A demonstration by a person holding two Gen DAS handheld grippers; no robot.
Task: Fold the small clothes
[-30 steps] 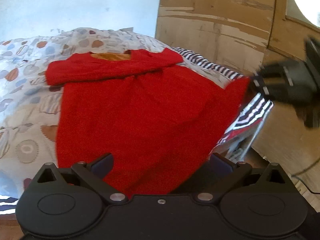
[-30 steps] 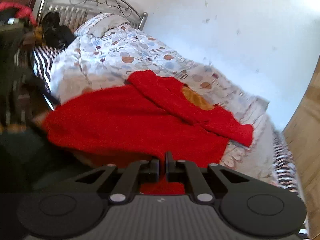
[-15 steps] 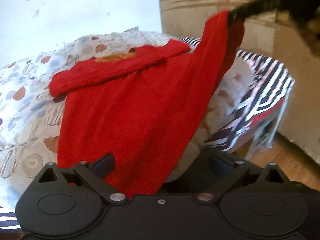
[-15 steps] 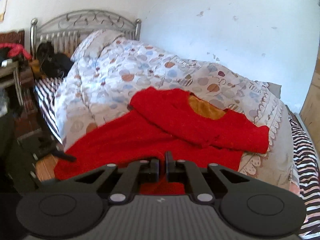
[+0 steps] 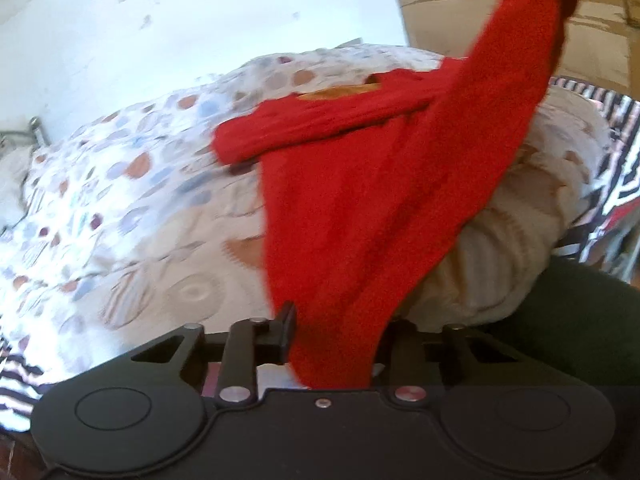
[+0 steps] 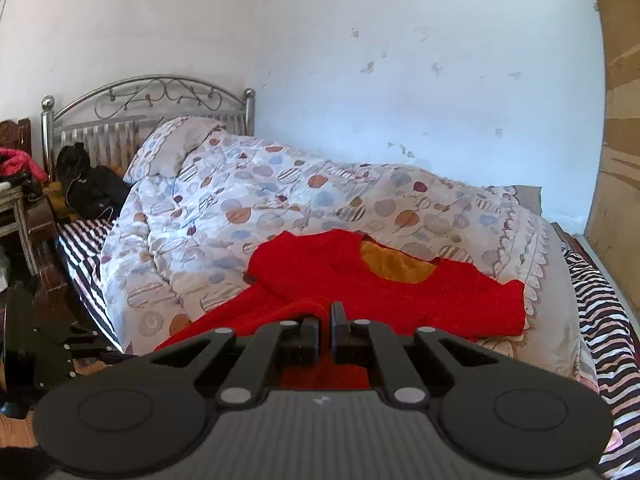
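- Between my left gripper's (image 5: 332, 336) jaws, the near hem corner of the red sweater (image 5: 360, 200) is sitting; they have just been closing onto it.
- Up to the right, my right gripper (image 6: 324, 330) is pinching the other hem corner, clamped tight (cloth showing below its fingers).
- Ahead of both, the rest is lying on the spotted duvet (image 6: 240, 208).
- I am judging it best to keep both corners level, the hem taut, while carrying it toward the collar.
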